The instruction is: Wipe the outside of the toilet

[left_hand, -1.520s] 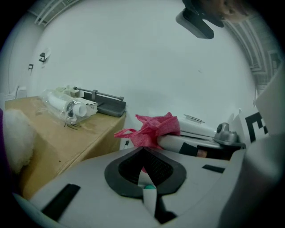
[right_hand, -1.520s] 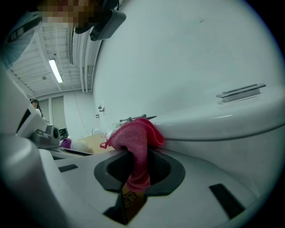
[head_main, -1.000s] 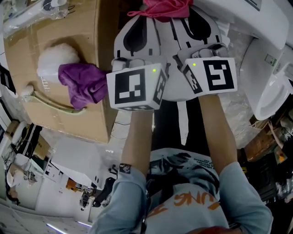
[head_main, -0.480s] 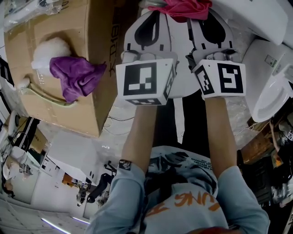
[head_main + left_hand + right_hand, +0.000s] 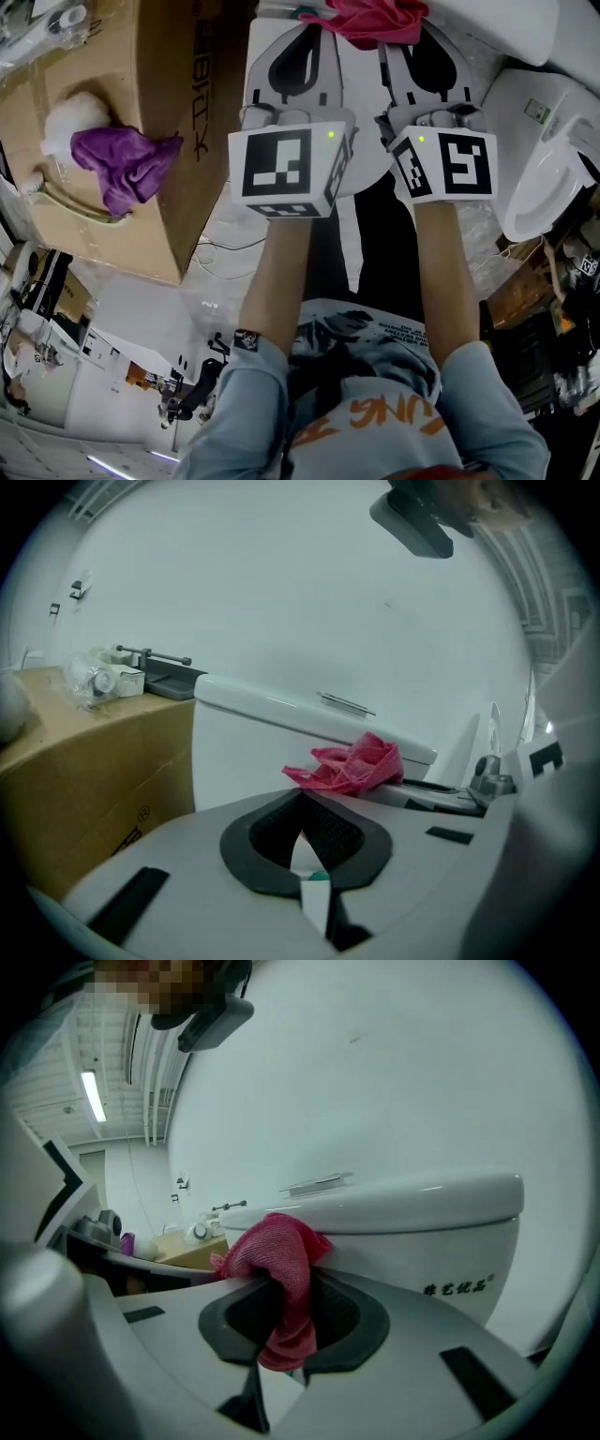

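The white toilet's tank [image 5: 422,1222] fills the right gripper view close ahead, and its bowl and seat [image 5: 544,178] show at the right of the head view. My right gripper [image 5: 281,1283] is shut on a pink cloth [image 5: 281,1260], which bunches between the jaws just in front of the tank. In the head view that cloth [image 5: 370,19] sits at the top edge. My left gripper [image 5: 302,794] hangs beside it on the left, jaws shut with nothing between them. The pink cloth [image 5: 356,766] lies just beyond its tips, before the tank [image 5: 281,733].
A cardboard box [image 5: 94,216] stands to the left of the toilet, with a purple cloth [image 5: 122,159] and a white fluffy brush head [image 5: 70,117] on top. Small bottles and clutter [image 5: 103,677] sit at the box's far end. Plastic sheeting covers the floor around the bowl.
Both grippers and the pink cloth have shifted slightly up and right toward the tank. The box and purple cloth have slid left in the head view. Both jaws stayed shut.
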Available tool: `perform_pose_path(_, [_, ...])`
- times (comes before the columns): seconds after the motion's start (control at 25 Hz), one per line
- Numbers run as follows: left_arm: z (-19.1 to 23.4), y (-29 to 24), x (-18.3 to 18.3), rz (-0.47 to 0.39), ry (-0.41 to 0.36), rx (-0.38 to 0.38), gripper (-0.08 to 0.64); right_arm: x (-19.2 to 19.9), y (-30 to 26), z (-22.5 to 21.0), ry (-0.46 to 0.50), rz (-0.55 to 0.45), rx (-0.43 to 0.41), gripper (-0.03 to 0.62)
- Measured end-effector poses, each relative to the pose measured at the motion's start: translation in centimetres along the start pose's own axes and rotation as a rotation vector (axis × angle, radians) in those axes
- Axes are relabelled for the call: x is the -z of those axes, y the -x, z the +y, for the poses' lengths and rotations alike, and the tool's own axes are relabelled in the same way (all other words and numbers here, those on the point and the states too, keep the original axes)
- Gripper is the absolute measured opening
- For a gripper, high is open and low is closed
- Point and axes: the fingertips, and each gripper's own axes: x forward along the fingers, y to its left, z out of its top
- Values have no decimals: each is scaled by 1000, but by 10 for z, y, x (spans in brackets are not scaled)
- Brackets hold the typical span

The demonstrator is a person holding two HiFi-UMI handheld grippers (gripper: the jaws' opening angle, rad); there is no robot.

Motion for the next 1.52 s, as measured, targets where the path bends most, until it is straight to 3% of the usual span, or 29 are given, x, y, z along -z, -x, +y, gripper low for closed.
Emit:
perform_pose_path(1.08, [-110, -25, 26, 36, -44, 102, 15, 12, 77, -105, 25, 28, 117, 86])
perform_pose_path(1.36, [-89, -18, 22, 20, -4, 54, 15, 11, 97, -115, 27, 47, 141, 86])
perform_pose_path(1.52, [-54, -2, 24, 16, 20, -14, 15, 10, 97, -89, 29, 57, 84, 86])
